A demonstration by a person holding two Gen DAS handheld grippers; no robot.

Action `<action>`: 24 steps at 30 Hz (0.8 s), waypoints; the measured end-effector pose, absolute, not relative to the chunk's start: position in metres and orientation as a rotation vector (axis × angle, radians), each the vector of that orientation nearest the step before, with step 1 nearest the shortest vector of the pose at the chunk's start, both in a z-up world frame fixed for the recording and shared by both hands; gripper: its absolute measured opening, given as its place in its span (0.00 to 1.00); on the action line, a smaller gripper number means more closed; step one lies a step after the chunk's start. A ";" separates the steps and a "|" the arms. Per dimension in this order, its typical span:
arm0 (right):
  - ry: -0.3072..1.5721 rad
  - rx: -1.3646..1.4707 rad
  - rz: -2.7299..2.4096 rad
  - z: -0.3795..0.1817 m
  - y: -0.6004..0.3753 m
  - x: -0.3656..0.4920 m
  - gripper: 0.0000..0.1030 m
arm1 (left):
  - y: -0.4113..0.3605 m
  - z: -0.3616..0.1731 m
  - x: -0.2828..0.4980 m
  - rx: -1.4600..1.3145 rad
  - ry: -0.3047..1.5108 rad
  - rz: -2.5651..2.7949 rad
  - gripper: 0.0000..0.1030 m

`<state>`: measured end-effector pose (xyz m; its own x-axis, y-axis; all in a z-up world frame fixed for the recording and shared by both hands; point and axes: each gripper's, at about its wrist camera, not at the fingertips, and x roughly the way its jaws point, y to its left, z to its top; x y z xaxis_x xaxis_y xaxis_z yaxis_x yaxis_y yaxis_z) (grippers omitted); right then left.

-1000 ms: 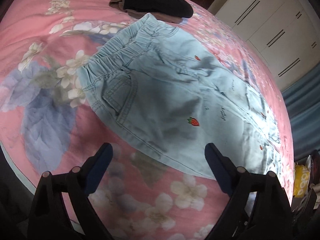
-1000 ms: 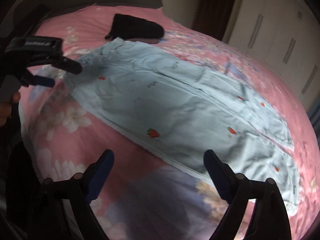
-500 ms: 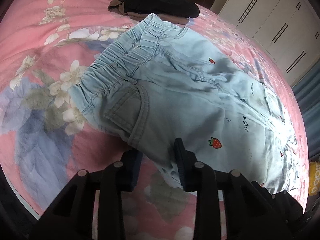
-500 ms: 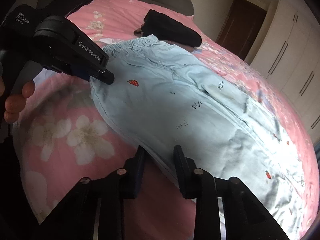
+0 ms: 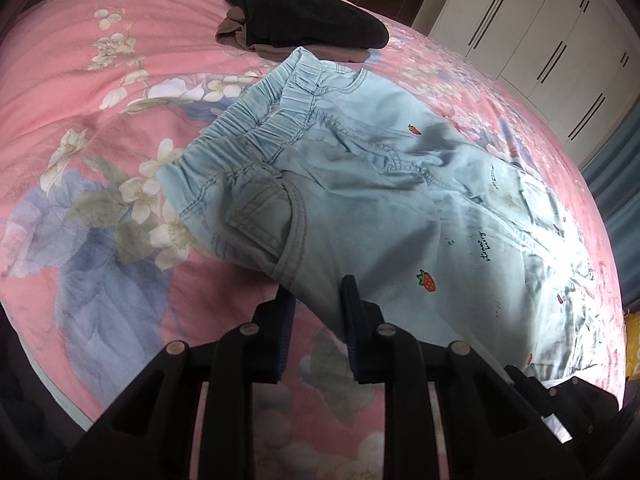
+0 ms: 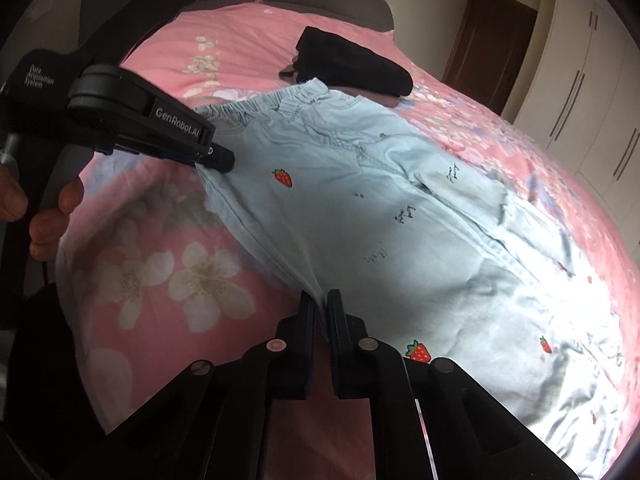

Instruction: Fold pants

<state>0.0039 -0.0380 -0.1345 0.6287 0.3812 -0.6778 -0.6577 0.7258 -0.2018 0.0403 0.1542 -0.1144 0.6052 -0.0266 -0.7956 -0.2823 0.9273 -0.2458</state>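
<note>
Light blue pants (image 5: 360,208) with small strawberry prints lie on the pink floral bed cover, elastic waistband toward the far left, legs running right. They also show in the right wrist view (image 6: 400,232). My left gripper (image 5: 318,300) is shut on the near side edge of the pants just below the pocket and lifts it. It also shows in the right wrist view (image 6: 218,160), pinching that edge. My right gripper (image 6: 320,304) is shut on the same near edge further down the leg.
A folded black and brown garment (image 5: 304,20) lies just beyond the waistband. The pink floral bed cover (image 5: 100,120) spreads all around. White wardrobe doors (image 5: 540,32) and a dark door stand beyond the bed.
Both grippers were open above the near edge of the pants; they moved in, shut on that edge and have begun to lift it.
</note>
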 end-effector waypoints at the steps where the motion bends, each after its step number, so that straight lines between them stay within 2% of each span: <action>1: 0.655 -0.457 0.623 -0.134 -0.038 0.003 0.08 | 0.154 -0.116 0.039 -0.359 0.918 0.157 0.24; 3: 0.690 -0.436 0.634 -0.137 -0.037 0.006 0.08 | 0.151 -0.119 0.036 -0.318 0.935 0.176 0.26; 5: 0.743 -0.405 0.628 -0.143 -0.038 0.013 0.08 | 0.151 -0.118 0.032 -0.299 0.938 0.187 0.32; 7: 0.774 -0.363 0.641 -0.140 -0.042 0.015 0.14 | 0.147 -0.112 0.026 -0.237 0.922 0.210 0.36; 10: 0.780 -0.255 0.692 -0.125 -0.058 0.014 0.15 | 0.140 -0.101 0.021 -0.154 0.884 0.231 0.50; 17: 0.754 -0.173 0.502 -0.104 -0.110 0.039 0.15 | 0.123 -0.091 0.036 -0.084 0.832 0.171 0.51; 19: 0.787 -0.163 0.420 -0.110 -0.125 0.059 0.15 | 0.118 -0.095 0.047 -0.061 0.823 0.141 0.55; 24: 0.914 -0.148 0.213 -0.149 -0.178 0.098 0.15 | 0.122 -0.126 0.072 -0.003 0.925 0.177 0.54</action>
<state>0.0978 -0.1783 -0.1492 0.5916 0.1192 -0.7974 -0.2446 0.9689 -0.0366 0.0718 0.1219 -0.1264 0.5882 0.1506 -0.7945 -0.1528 0.9855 0.0737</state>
